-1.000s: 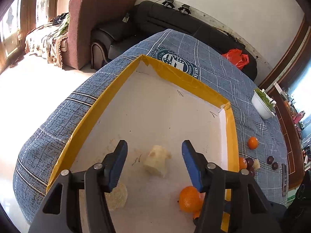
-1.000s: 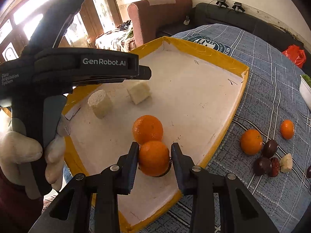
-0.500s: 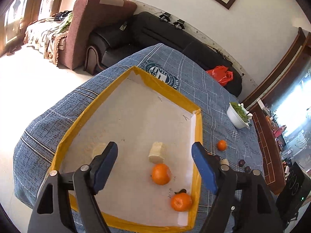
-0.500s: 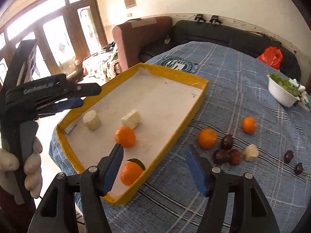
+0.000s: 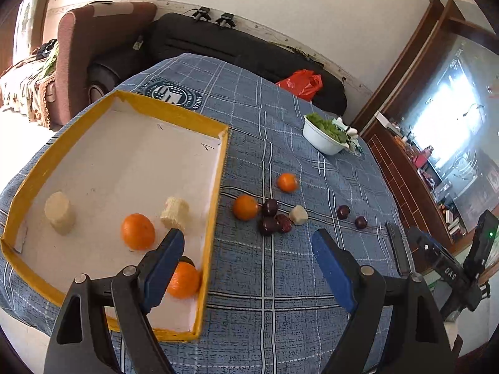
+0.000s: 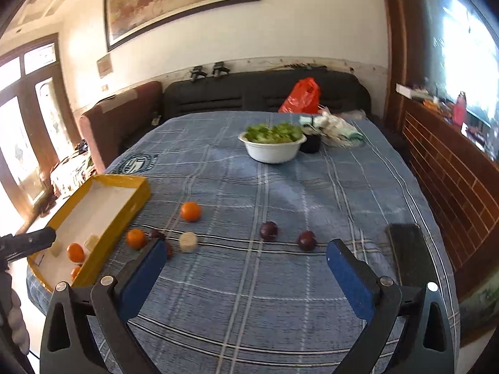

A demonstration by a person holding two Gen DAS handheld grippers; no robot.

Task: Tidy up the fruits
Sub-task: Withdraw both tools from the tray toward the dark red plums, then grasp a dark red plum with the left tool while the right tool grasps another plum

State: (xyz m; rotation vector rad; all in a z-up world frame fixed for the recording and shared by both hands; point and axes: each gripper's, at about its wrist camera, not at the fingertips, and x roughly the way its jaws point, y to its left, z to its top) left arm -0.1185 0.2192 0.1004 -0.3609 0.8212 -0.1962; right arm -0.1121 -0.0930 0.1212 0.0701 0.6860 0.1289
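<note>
Left wrist view: two oranges (image 5: 138, 231) in yellow-rimmed tray (image 5: 174, 112).
Both oranges are round and glossy; the left gripper (image 5: 246, 258) and right gripper (image 6: 243, 263) both gape, having just been opening, with nothing between them.

The left gripper (image 5: 249, 260) fills the lower part of its frame, blue pads spread wide with nothing between them, jaws just opened further. The right gripper (image 6: 246, 275) sits low in its frame, jaws just swung wide, empty. A gloved hand (image 6: 14, 327) shows at lower left.

A blue plaid-covered table (image 6: 280, 296) carries a yellow-rimmed tray (image 5: 215, 205), loose oranges (image 5: 245, 207), plums (image 6: 268, 230) and a white bowl (image 6: 271, 151).
</note>
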